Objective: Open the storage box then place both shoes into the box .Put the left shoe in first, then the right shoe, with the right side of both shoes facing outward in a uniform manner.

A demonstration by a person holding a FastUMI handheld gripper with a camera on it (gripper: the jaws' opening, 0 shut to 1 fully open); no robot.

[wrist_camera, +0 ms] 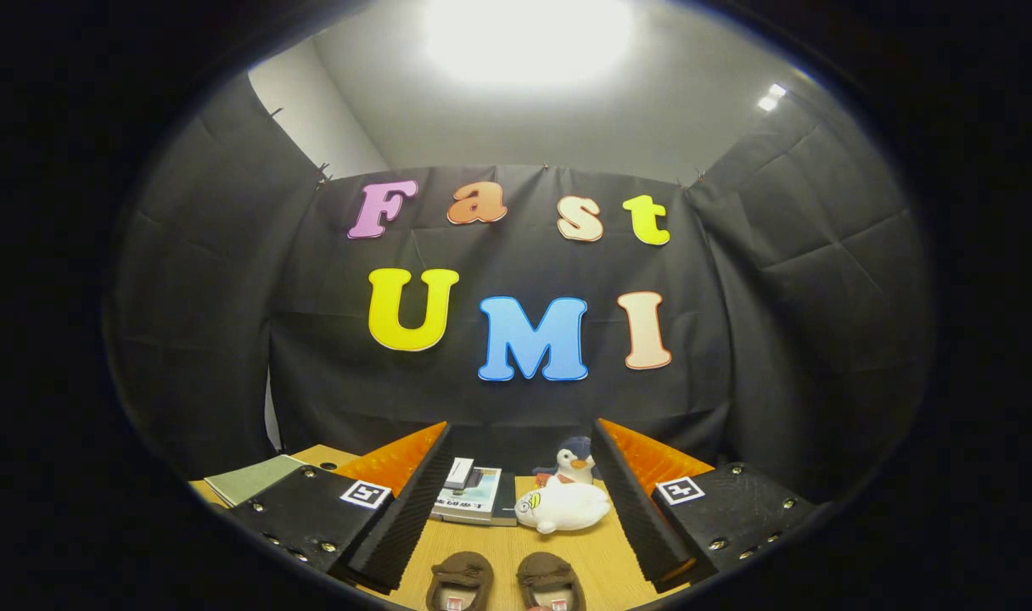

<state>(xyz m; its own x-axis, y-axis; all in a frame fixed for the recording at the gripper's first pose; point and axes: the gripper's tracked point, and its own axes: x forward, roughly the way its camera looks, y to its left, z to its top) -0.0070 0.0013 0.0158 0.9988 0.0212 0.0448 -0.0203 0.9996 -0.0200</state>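
Scene from the gripper view, read left to right. A green notebook [246, 479] lies flat on the table [499, 552], outside the left finger. The hand-held gripper [516, 509] stands with its fingers [397, 509] spread wide, gripping nothing. Between the fingers, nearest the camera, two brown shoes [504, 581] sit side by side on the table, toes pointing away; their near ends are cut off from view. Beyond the shoes, still between the fingers, a stack of books [473, 496] with a small white box on top lies toward the left finger. Just right of the stack rests a white plush seal [563, 507], with a plush penguin [574, 461] upright close behind it, near the right finger. No storage box can be made out.
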